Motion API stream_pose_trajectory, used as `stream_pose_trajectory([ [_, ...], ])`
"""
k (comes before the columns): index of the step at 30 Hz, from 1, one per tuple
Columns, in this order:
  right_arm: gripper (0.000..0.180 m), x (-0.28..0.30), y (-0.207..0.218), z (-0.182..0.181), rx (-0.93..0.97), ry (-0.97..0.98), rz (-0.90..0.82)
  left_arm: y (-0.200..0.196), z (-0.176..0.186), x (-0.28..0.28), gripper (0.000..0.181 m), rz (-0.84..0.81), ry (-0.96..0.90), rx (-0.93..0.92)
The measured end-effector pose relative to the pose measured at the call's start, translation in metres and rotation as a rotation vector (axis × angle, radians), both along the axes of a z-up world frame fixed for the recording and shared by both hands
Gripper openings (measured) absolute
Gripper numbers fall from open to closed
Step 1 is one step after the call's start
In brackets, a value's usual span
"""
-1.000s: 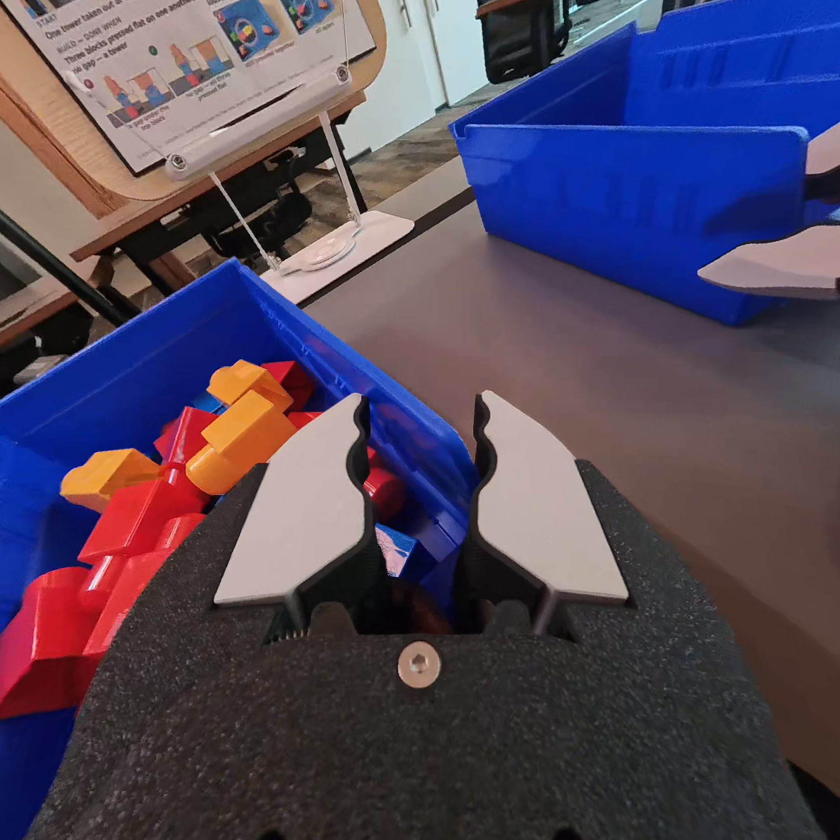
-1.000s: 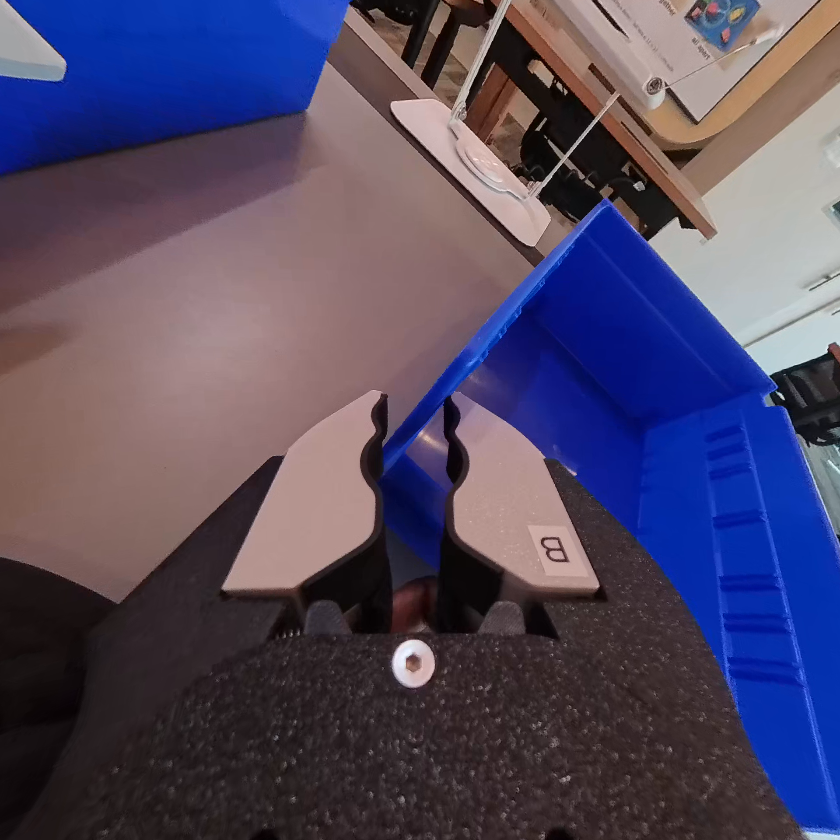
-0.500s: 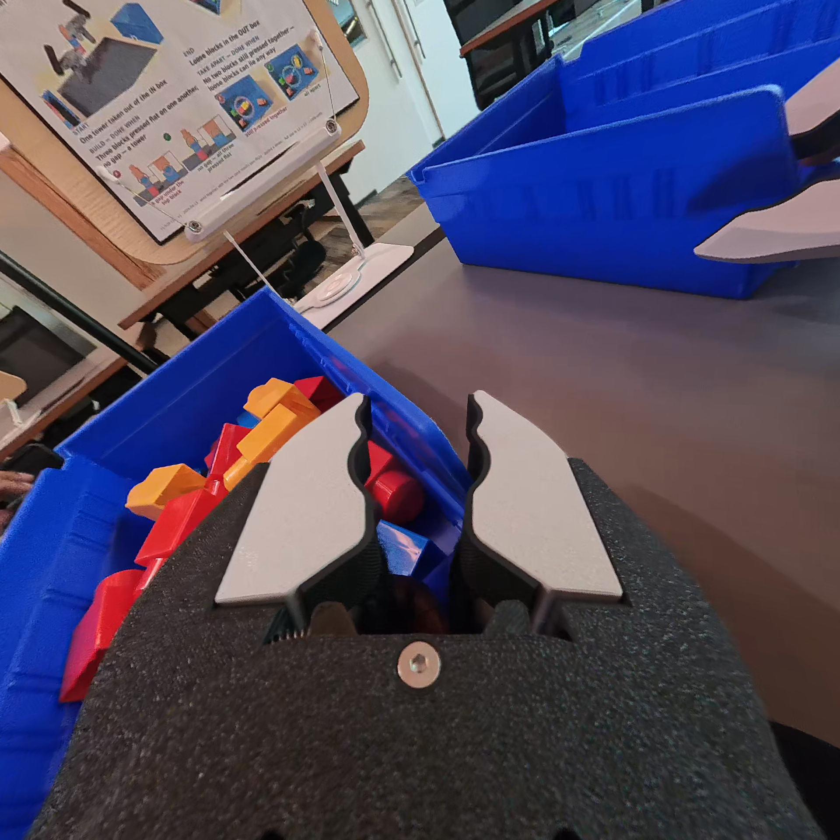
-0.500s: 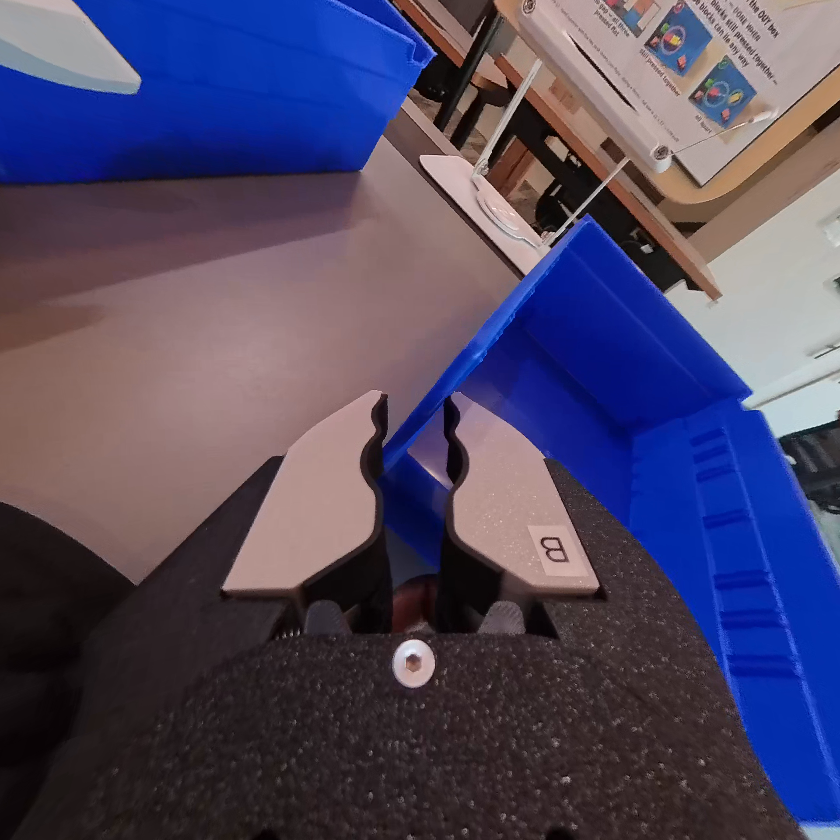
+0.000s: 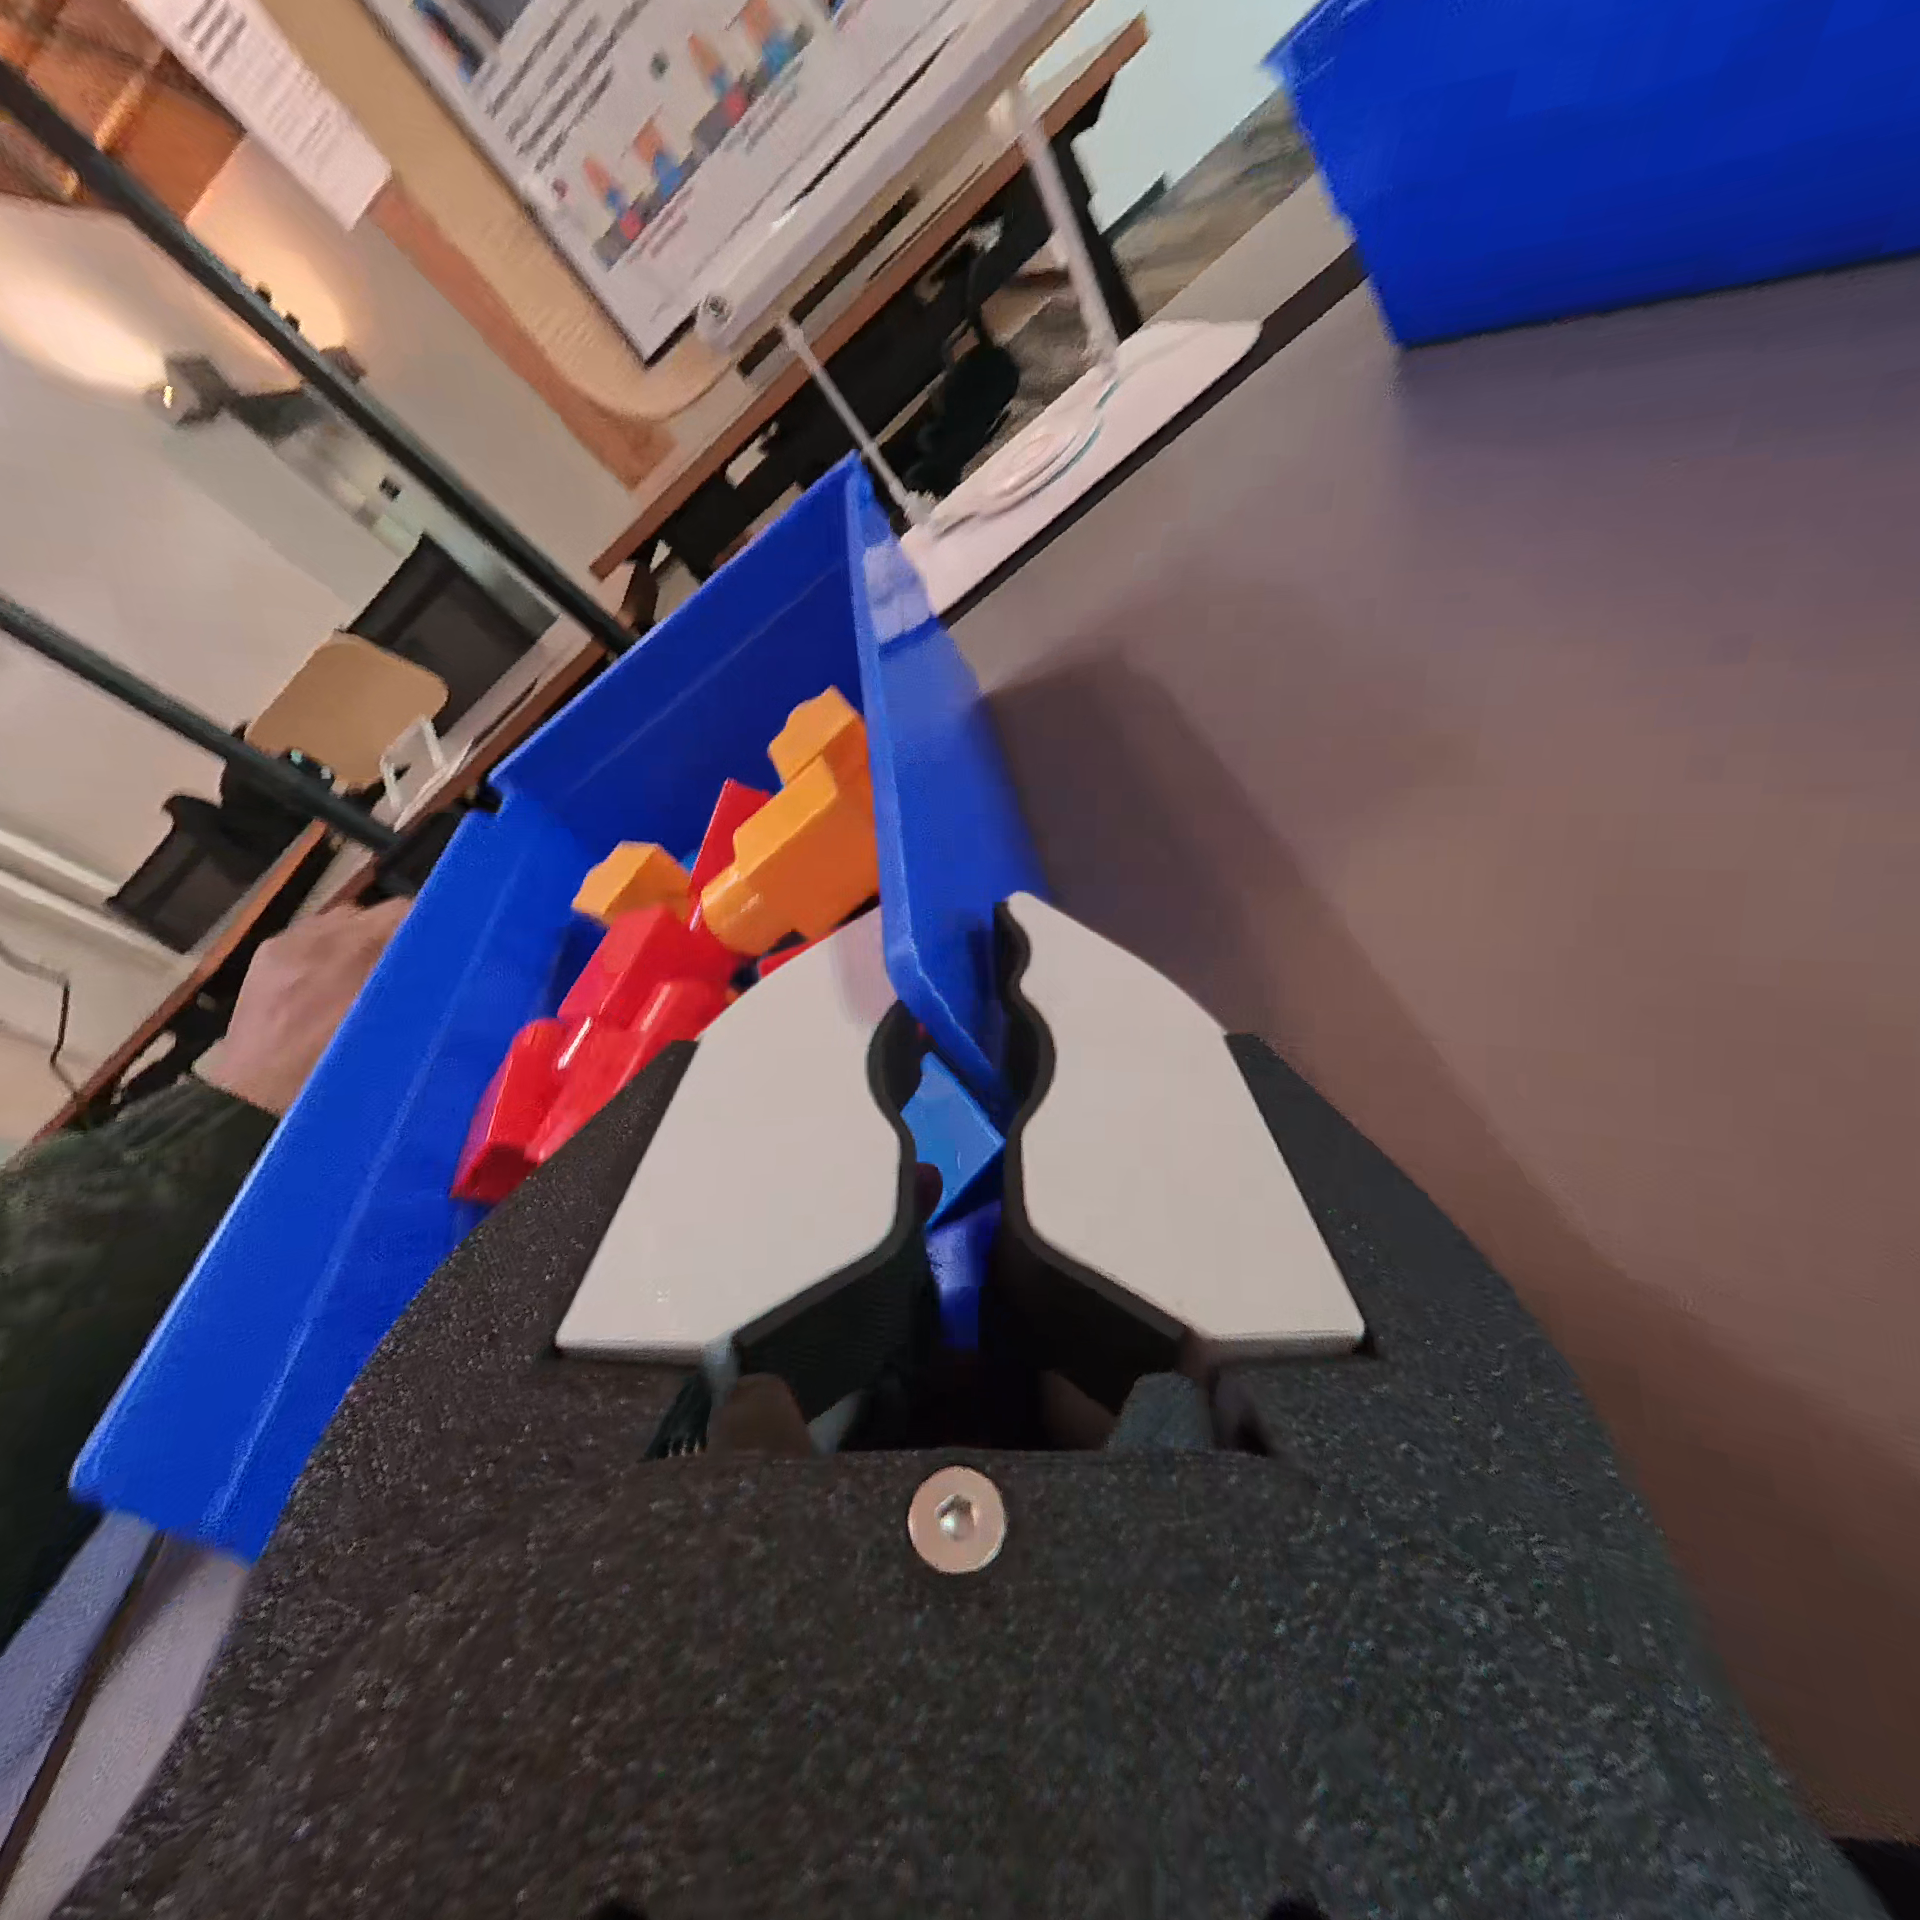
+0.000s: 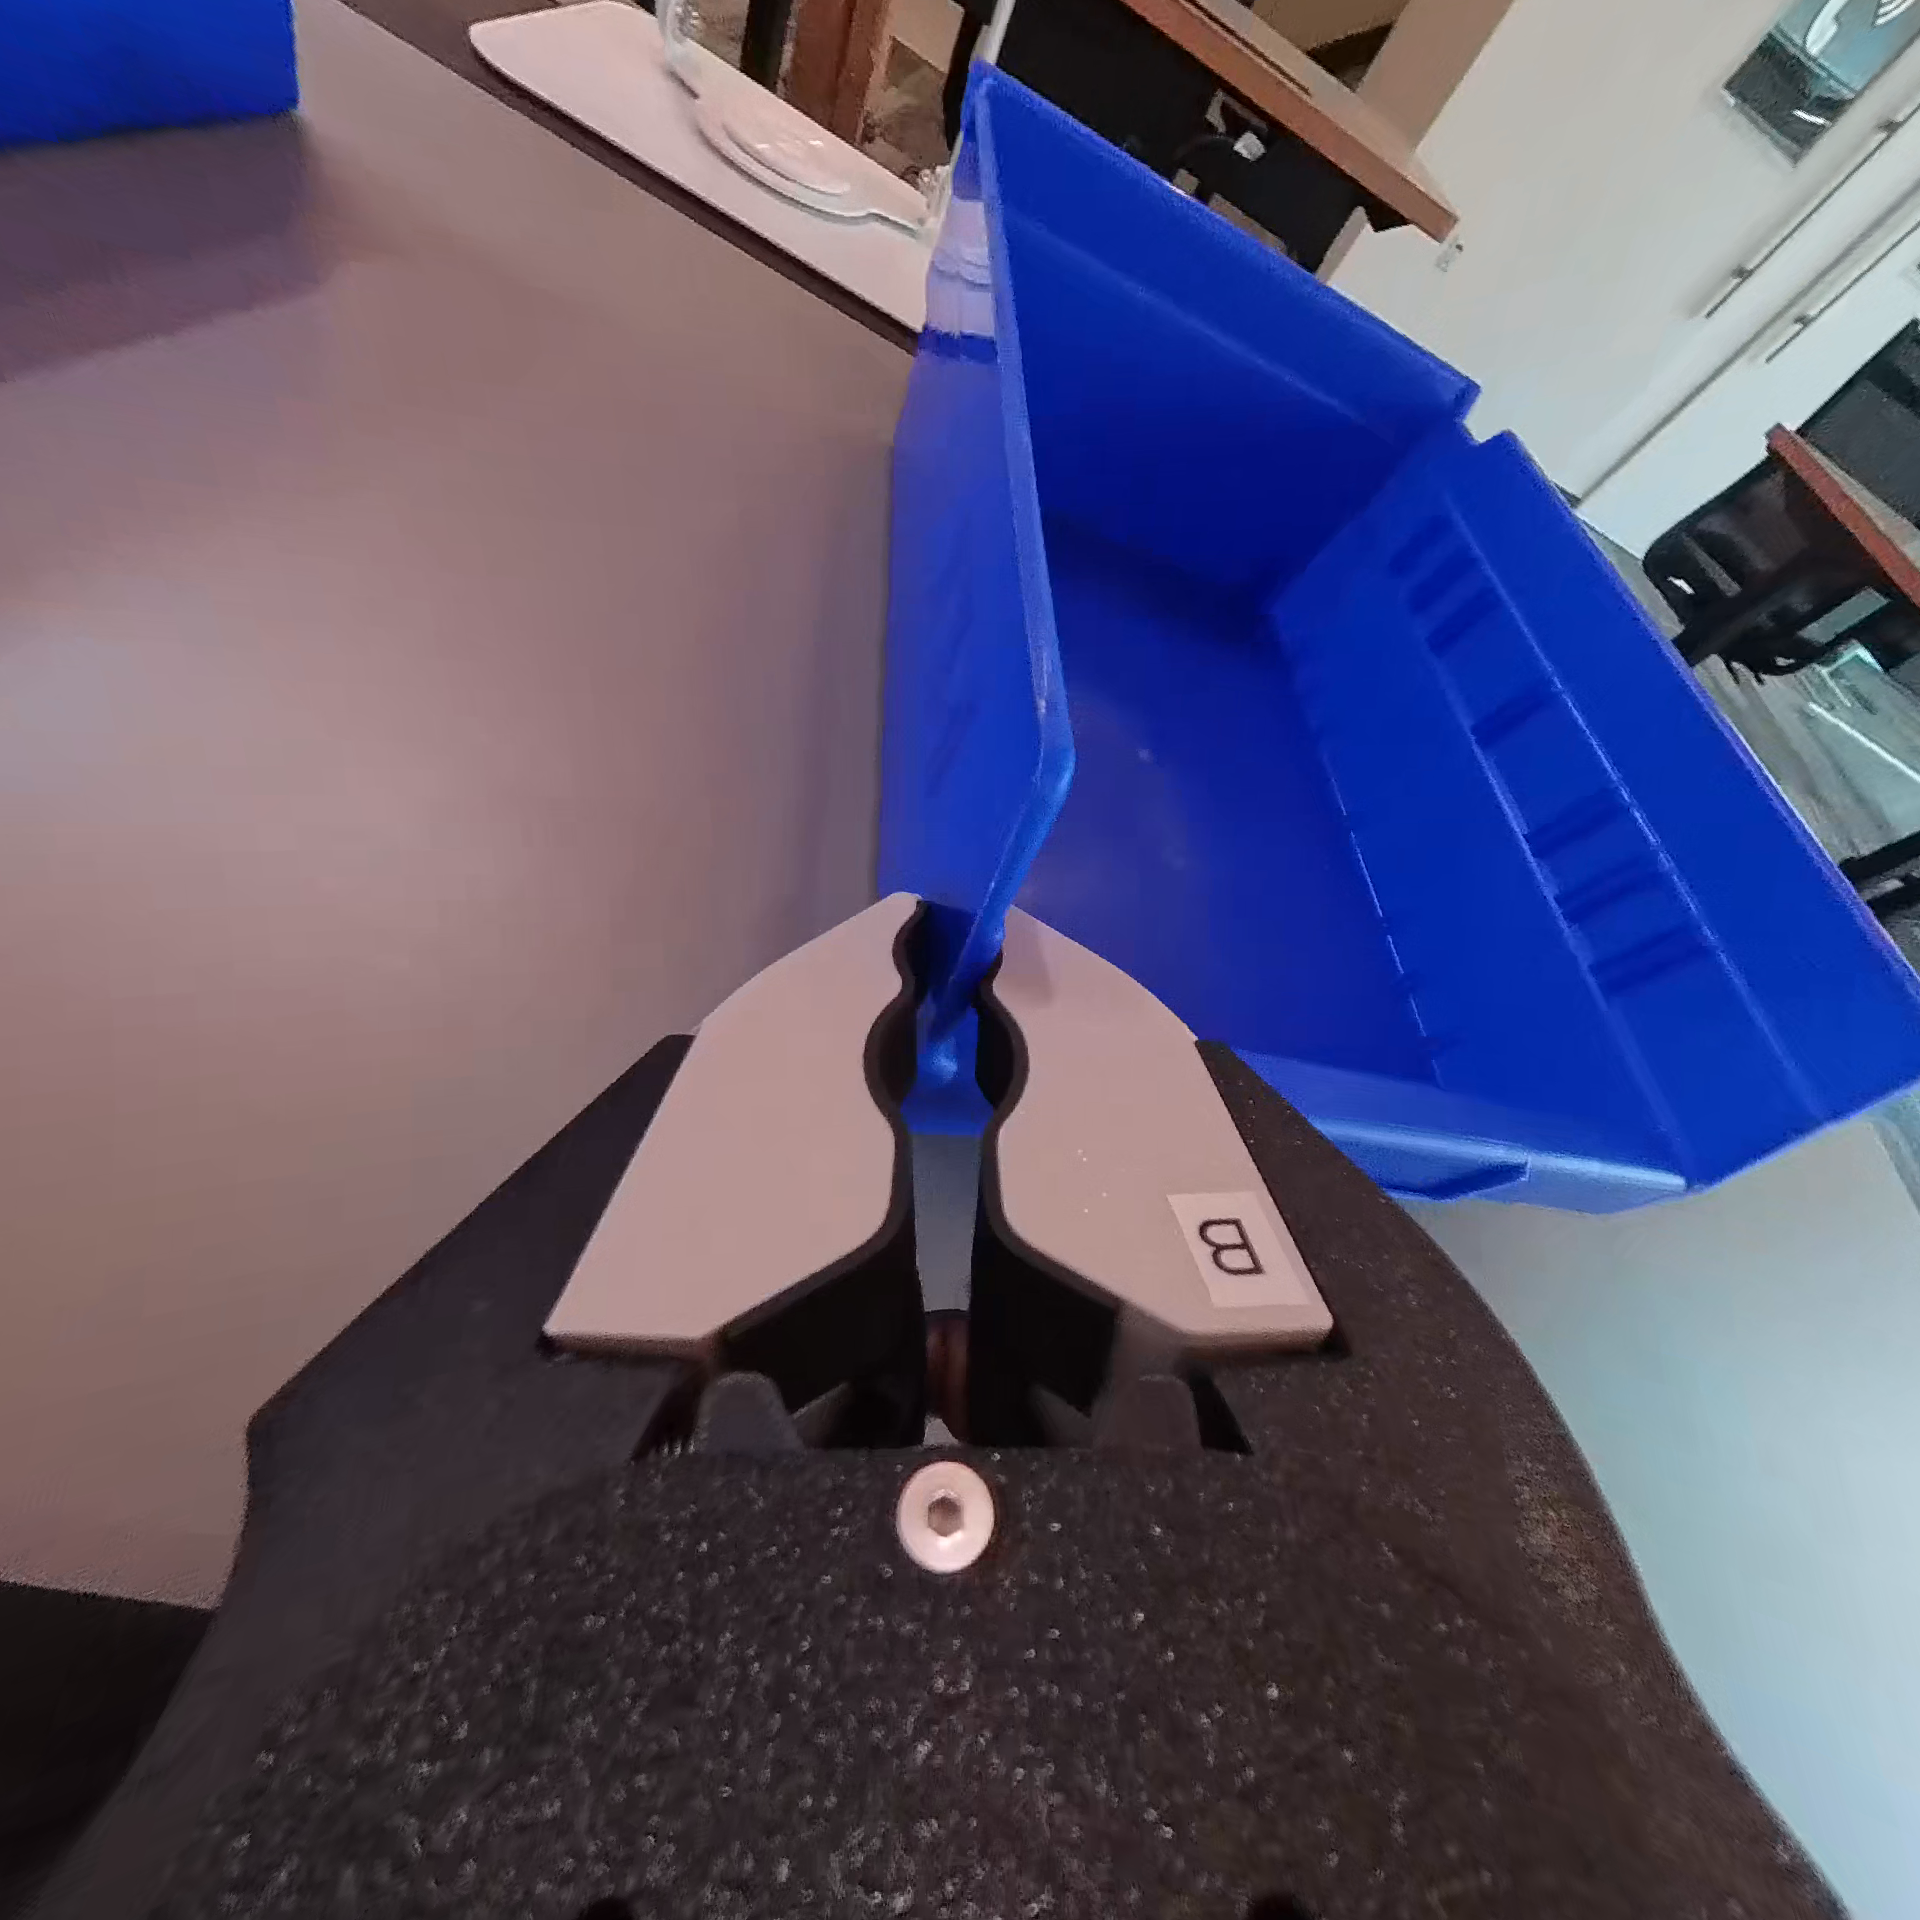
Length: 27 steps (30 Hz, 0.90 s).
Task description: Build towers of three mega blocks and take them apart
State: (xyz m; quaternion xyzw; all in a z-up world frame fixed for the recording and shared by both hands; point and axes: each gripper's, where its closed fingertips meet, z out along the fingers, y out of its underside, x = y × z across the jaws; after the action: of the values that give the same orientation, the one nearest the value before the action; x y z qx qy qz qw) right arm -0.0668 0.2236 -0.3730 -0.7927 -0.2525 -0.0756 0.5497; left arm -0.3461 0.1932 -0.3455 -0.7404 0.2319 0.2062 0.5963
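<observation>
Blue bin walls are what we are gripping: left tongs (image 5: 940,997) clamping the block-filled bin (image 5: 914,790), right tongs (image 6: 961,961) clenching the empty bin (image 6: 977,644) at twelve o'clock; we are keeping both level.

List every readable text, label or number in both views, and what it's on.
White sticker on a finger of the right gripper: one printed character, legible, but I don't transcribe writing.
Poster on the stand, left wrist view: text and pictures, too blurred to read.
White sheet beyond the poster: too blurred to read.
Nothing else shows any text.
</observation>
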Motion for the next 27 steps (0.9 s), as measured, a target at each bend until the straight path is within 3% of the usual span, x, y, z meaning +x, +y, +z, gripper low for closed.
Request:
stream_pose_trajectory([
  [14,0.01,0.034,0.002,-0.002,-0.028,-0.01,-0.17,-0.004,-0.004,-0.011,0.008,0.006,-0.054,-0.048],
  [21,0.006,0.041,-0.031,-0.007,-0.359,-0.05,-0.087,-0.035,-0.011,-0.021,0.009,-0.049,-0.114,-0.221],
  [22,0.012,0.045,-0.037,-0.006,-0.391,-0.081,-0.061,-0.038,-0.012,-0.025,0.017,-0.042,-0.097,-0.256],
  [24,0.044,0.056,-0.047,0.002,-0.436,-0.102,-0.05,-0.045,-0.007,-0.027,0.024,-0.06,-0.096,-0.303],
  [27,0.057,0.047,-0.056,0.042,-0.366,0.049,0.048,-0.065,0.03,-0.009,0.028,-0.262,-0.26,-0.28],
])
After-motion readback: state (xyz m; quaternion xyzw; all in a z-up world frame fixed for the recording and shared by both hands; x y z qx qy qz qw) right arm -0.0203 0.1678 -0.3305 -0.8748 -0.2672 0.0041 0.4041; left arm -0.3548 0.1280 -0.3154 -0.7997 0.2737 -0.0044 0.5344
